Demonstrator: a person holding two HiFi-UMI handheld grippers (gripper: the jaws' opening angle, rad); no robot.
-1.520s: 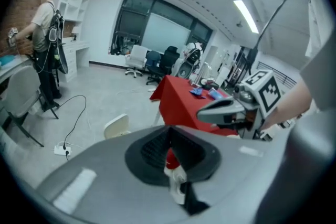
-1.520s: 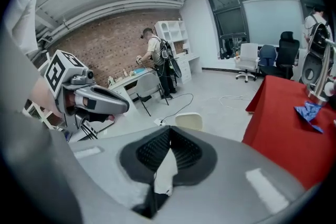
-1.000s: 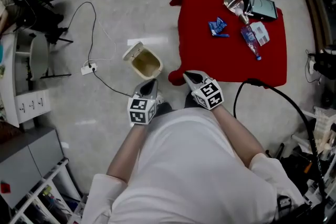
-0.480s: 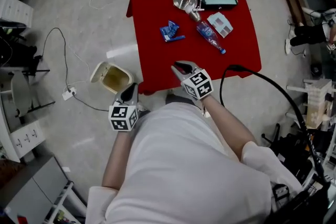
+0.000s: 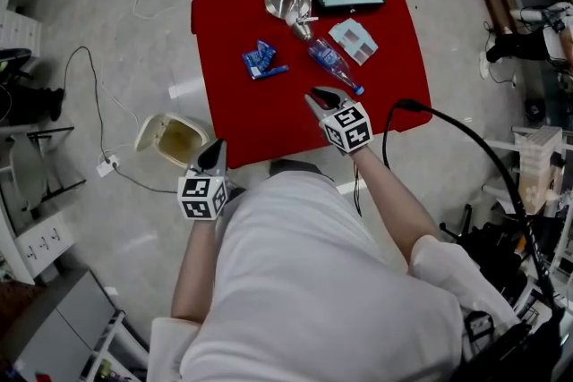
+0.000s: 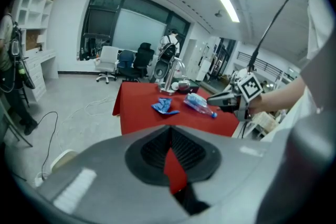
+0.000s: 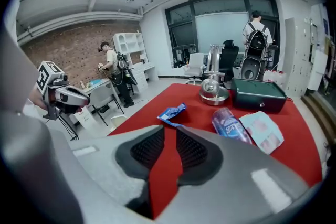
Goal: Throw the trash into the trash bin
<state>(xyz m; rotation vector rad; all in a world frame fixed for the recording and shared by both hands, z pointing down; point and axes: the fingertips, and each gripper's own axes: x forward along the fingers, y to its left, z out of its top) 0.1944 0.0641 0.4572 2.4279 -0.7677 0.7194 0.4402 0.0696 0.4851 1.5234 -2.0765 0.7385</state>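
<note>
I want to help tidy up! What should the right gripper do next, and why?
Probably ease the right gripper forward onto the bottle. Its jaws have just been opening, with nothing between them, and the bottle is the nearest piece of trash ahead of it on the red table. The bin stands open on the floor beside the table.

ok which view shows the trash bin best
The head view: the whole trash bin shows from above, lid open, on the floor left of the red table. The left gripper view catches only its rim; the right gripper view shows nothing certain of it.
</note>
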